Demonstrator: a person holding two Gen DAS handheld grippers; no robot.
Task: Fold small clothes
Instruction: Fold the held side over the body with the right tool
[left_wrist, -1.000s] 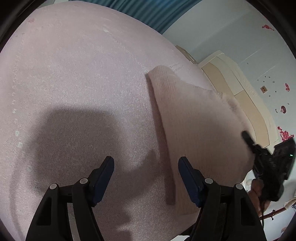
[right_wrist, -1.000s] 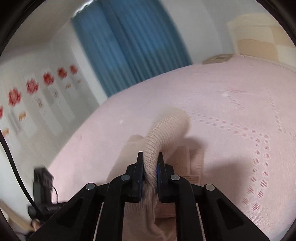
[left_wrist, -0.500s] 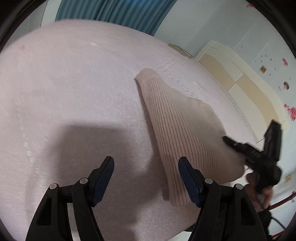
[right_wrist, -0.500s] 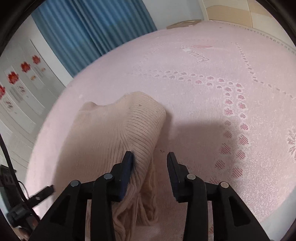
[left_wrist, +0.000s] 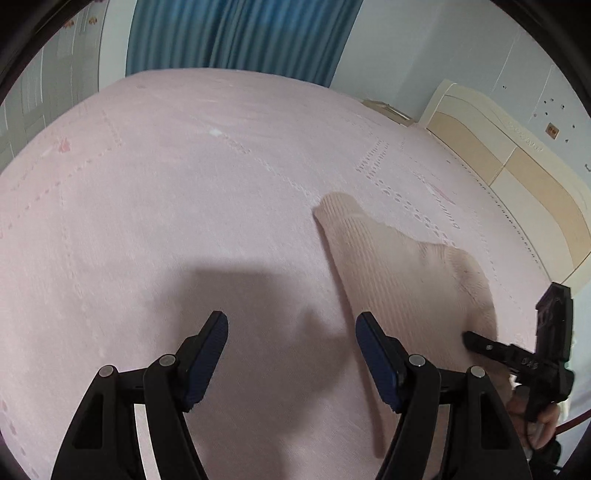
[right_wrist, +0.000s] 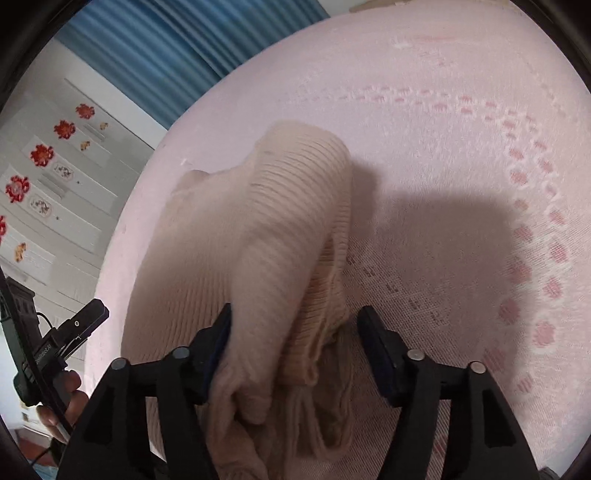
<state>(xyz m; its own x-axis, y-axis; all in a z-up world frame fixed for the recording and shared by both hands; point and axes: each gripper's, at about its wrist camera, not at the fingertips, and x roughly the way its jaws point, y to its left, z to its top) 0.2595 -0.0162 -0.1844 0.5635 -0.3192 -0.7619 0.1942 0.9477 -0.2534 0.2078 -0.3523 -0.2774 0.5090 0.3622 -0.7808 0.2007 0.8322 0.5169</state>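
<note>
Right gripper (right_wrist: 293, 328) jaws just spread, straddling bunched end of knit garment (right_wrist: 258, 229), no pinch. Garment's long axis runs away from it along the bedspread (right_wrist: 461, 155). Left gripper (left_wrist: 291, 334) spread, empty, beside garment.

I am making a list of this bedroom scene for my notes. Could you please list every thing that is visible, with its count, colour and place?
Knit garment: one, beige, ribbed, lying partly folded on the bed.
Bed cover: one, pale pink with a dotted pattern, under the garment.
Curtain: one, blue, behind the bed.
Headboard: one, cream and tan, at the bed's far right in the left wrist view.
Flower stickers: several, red, on the white wardrobe doors.
Left claw: one, black with blue pads, open above the cover.
Right claw: one, black, just opened, garment between its jaws, right pad clear.
</note>
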